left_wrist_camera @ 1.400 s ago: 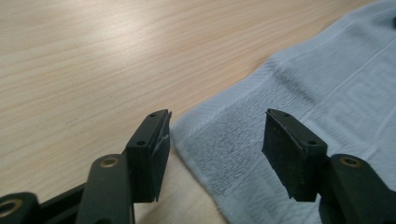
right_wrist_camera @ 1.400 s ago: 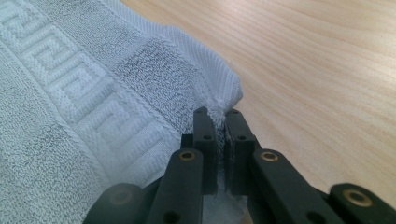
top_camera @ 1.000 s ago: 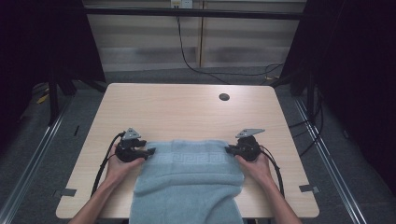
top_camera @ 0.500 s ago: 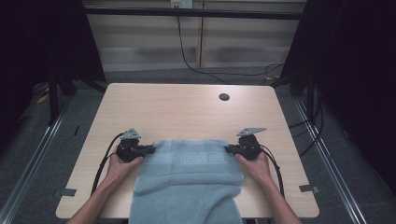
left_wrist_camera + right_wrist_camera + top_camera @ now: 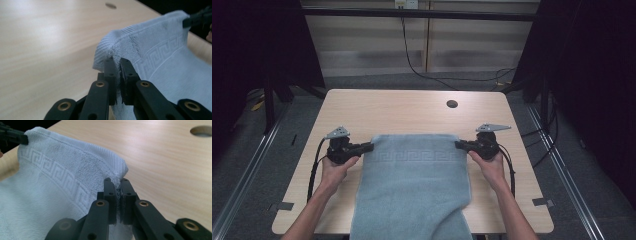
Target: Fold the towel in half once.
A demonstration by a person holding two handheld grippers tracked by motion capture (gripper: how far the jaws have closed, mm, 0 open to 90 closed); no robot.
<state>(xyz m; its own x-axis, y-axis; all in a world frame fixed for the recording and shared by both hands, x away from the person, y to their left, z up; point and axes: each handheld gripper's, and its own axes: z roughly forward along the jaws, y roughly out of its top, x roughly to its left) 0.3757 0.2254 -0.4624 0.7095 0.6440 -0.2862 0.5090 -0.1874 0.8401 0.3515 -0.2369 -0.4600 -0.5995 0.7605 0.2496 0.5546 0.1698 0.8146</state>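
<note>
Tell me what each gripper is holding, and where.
Both hold the towel: left gripper pinches its far left corner, right gripper its far right corner.

The high view looks forward and down from above the person's side, taking in the whole table (image 5: 412, 115). Each gripper view sits close behind its own jaws, low over the tabletop, looking across the towel (image 5: 165, 62) toward the other gripper (image 5: 197, 18). All three views share the towel's far edge (image 5: 414, 137) and the table's round hole (image 5: 452, 104).
</note>
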